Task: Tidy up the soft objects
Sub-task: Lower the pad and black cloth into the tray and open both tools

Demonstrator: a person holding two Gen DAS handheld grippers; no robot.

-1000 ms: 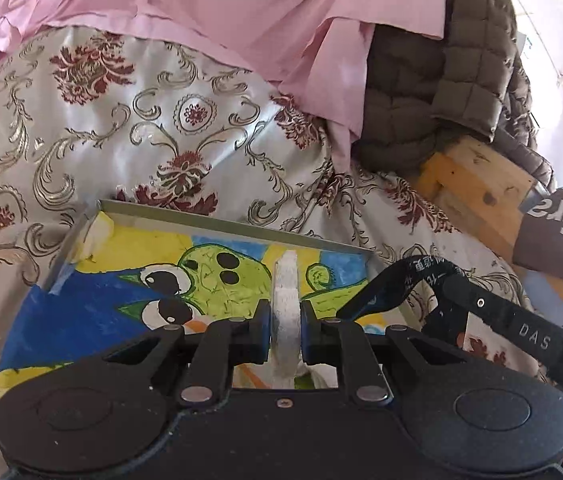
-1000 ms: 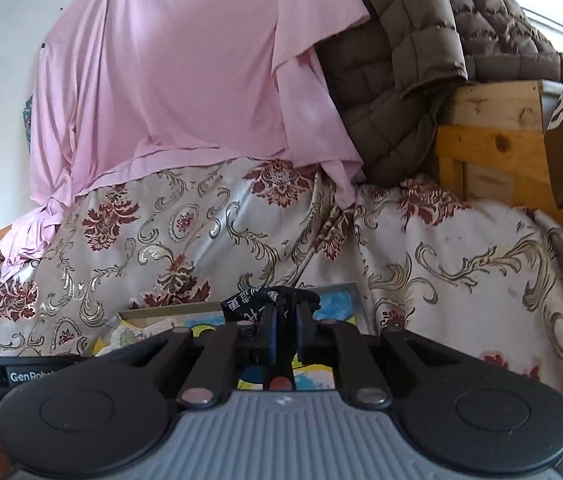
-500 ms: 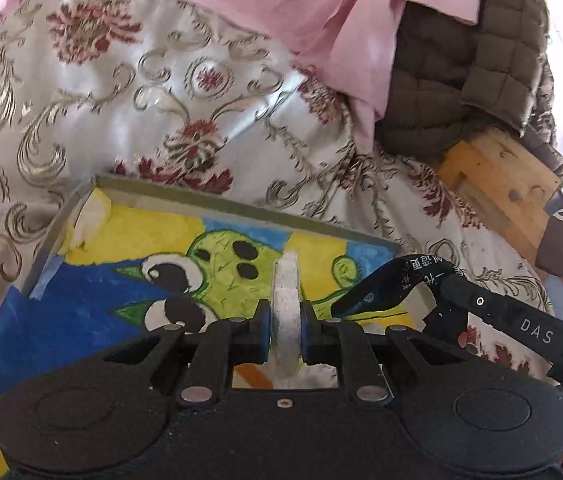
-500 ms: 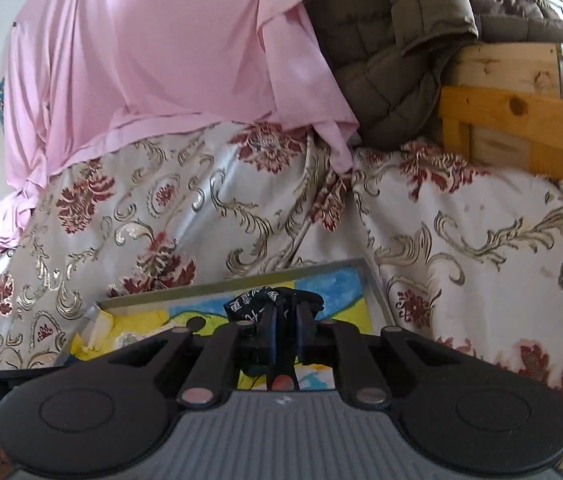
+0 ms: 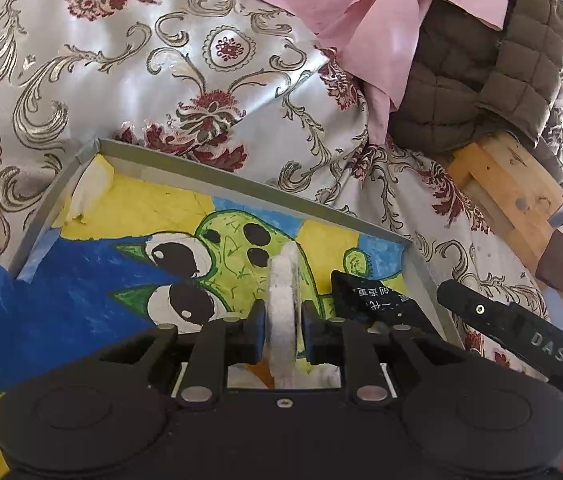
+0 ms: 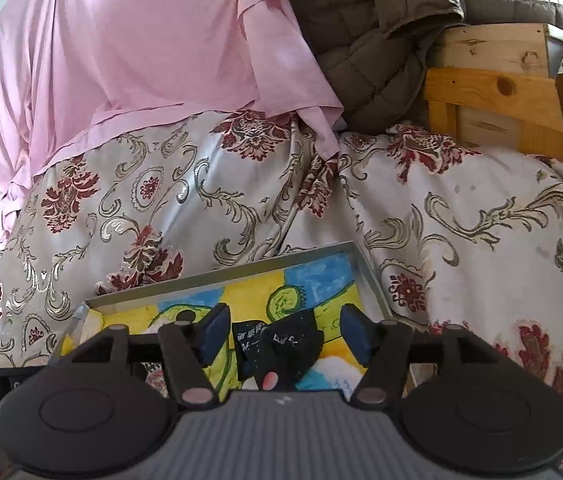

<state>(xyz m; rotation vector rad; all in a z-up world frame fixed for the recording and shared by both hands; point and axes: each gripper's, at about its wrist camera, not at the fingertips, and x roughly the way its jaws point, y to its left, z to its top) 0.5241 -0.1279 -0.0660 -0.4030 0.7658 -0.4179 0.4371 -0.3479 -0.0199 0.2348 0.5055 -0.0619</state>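
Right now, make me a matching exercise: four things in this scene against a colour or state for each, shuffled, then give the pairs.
Things:
1. left tongs
2. right tongs
3. quilted jacket
4. draped sheet

States or colours:
A. pink
B. open, black strap lying loose between them
C. brown
D. around a white fluffy pad, jaws just easing apart

Pairs: 1-D, 2-B, 3-C, 4-A

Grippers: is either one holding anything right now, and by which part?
The left gripper pinches a white fluffy pad near its lower end. The right gripper holds nothing; its jaws have just opened off the black cloth.
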